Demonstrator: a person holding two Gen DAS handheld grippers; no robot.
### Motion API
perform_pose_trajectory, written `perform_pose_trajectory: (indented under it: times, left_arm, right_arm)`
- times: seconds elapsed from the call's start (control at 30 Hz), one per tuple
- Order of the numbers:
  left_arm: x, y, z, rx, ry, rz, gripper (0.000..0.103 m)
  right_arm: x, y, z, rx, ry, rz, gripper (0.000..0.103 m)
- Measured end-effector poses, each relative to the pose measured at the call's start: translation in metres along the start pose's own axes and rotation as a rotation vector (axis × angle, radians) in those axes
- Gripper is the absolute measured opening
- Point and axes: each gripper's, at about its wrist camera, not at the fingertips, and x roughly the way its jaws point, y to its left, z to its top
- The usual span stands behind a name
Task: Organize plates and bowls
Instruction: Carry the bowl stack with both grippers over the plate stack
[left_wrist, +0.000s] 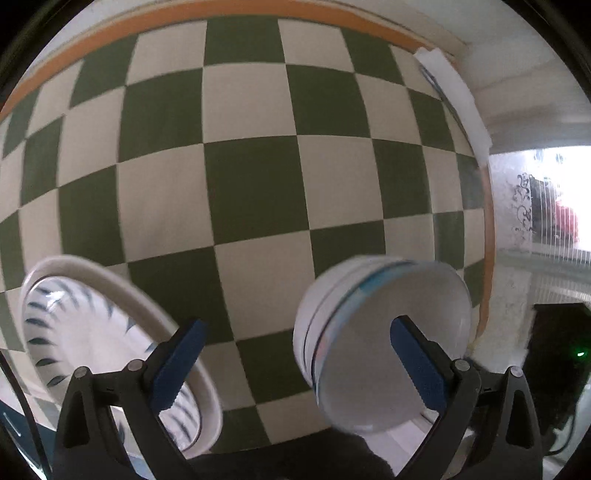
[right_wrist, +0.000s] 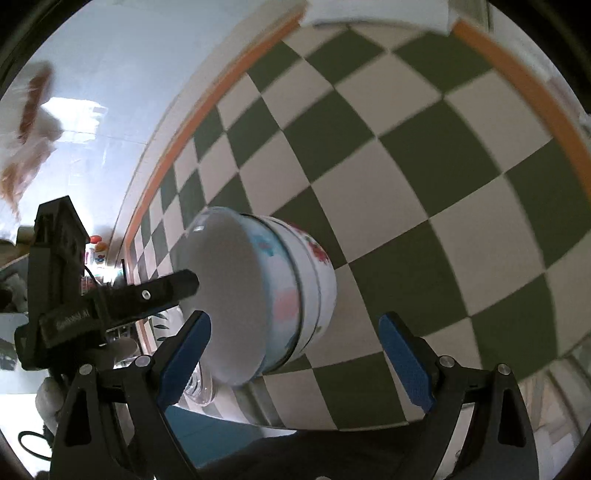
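Two stacks of crockery sit on the green-and-cream checkered tabletop (left_wrist: 251, 192), which has an orange border.

My left tool (left_wrist: 295, 363) stands wide, its blue-padded fingers (left_wrist: 177, 363) spread and nothing between them. In the left wrist view, a stack of white bowls with blue and pink floral bands (left_wrist: 380, 343) lies at about 4 o'clock, just behind the right finger. A white plate with dark blue leaf marks around its rim (left_wrist: 110, 332) lies at about 8 o'clock, partly behind the left finger. The two are well apart, with bare checkered squares between them. Motion blur softens both, so I cannot tell how many bowls make up the stack.

My right tool (right_wrist: 295, 356) is also wide and holds nothing. In the right wrist view the same bowl stack (right_wrist: 266, 295) sits at about 7 o'clock, near my left blue pad (right_wrist: 184, 360) and nearer the orange border. The black finger of my left tool (right_wrist: 162, 288) reaches in from 9 o'clock and overlaps the stack's rim; I cannot tell whether it touches. A gloved hand (right_wrist: 51, 395) shows at the lower left edge.
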Motion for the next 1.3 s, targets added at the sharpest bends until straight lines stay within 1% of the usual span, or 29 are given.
perform_pose_trajectory:
  times: [0.1,0.13,0.17,0.2,0.27,0.3,0.33,0.37,0.4,0.47,0.57,0.63,0.77,0.87,1.07,1.2,1.3]
  left_arm:
    - [0.012,0.003,0.008,-0.006,0.046,-0.053,0.100]
    - [0.015,0.003,0.010,-0.004,0.054,-0.054,0.097]
    - [0.018,0.003,0.011,0.000,0.059,-0.069,0.092]
    - [0.021,0.002,0.011,0.006,0.068,-0.084,0.089]
    - [0.027,0.000,0.010,0.016,0.096,-0.119,0.078]
    - [0.029,-0.001,0.010,0.020,0.103,-0.140,0.064]
    - [0.033,-0.002,0.010,0.026,0.117,-0.165,0.060]
    - [0.035,-0.002,0.010,0.032,0.122,-0.190,0.059]
    - [0.036,-0.003,0.009,0.040,0.118,-0.196,0.058]
    - [0.035,-0.006,0.008,0.077,0.096,-0.187,0.058]
    - [0.031,-0.006,0.005,0.095,0.073,-0.187,0.058]
    - [0.029,-0.004,0.002,0.090,0.059,-0.188,0.058]
    - [0.029,-0.006,0.002,0.081,0.041,-0.169,0.058]
    - [0.025,-0.005,0.001,0.079,0.031,-0.158,0.058]
    - [0.020,0.000,0.000,0.058,0.005,-0.149,0.058]
    - [0.010,0.009,-0.002,0.025,-0.018,-0.158,0.058]
    - [-0.004,0.015,-0.004,0.008,-0.041,-0.166,0.058]
  right_arm:
    - [0.017,-0.007,0.006,0.026,0.033,0.025,0.093]
    - [0.024,-0.009,0.008,0.029,0.045,0.036,0.092]
    - [0.029,-0.010,0.010,0.031,0.054,0.043,0.091]
    - [0.033,-0.010,0.011,0.033,0.064,0.047,0.090]
    - [0.044,-0.011,0.014,0.041,0.089,0.073,0.088]
    - [0.048,-0.011,0.015,0.044,0.099,0.081,0.086]
    - [0.053,-0.012,0.016,0.044,0.111,0.087,0.083]
    - [0.057,-0.011,0.017,0.043,0.118,0.094,0.077]
    - [0.060,-0.011,0.019,0.042,0.124,0.101,0.066]
    - [0.065,-0.010,0.021,0.041,0.111,0.081,0.055]
    - [0.068,-0.008,0.017,0.028,0.093,0.087,0.055]
    - [0.070,-0.006,0.015,0.008,0.082,0.093,0.054]
    - [0.074,-0.003,0.017,0.000,0.084,0.098,0.053]
    - [0.076,0.002,0.019,-0.013,0.089,0.100,0.052]
    - [0.061,0.010,0.026,-0.062,0.102,0.097,0.048]
    - [0.060,0.021,0.029,-0.086,0.127,0.099,0.048]
    - [0.062,0.037,0.031,-0.108,0.137,0.101,0.048]
